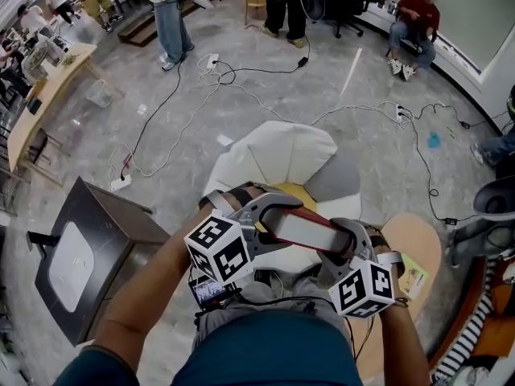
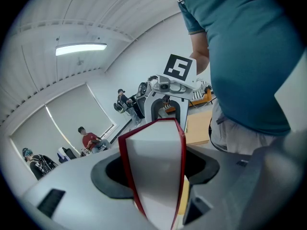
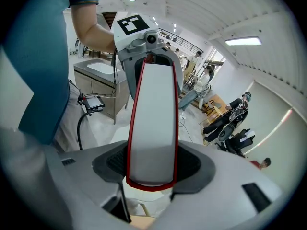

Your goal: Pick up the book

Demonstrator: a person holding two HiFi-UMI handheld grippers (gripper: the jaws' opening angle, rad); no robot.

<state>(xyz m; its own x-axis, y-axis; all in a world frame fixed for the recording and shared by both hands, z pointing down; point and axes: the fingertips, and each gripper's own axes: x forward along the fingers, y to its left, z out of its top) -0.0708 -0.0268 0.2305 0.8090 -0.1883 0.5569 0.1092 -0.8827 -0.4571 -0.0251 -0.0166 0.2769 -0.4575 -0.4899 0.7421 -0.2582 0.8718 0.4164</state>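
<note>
"Where's the book [image 1: 304,232]?"

"In the air, bridging both grippers. The left gripper [image 1: 264,214] is clamped on one end of its red cover, the right gripper [image 1: 341,244] on the other, pale pages showing."

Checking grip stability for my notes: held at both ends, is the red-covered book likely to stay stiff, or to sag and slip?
The book is probably stiff: it spans straight between the left tool and the right tool. Its smooth-looking red cover might slip if either pinch loosens.
</note>
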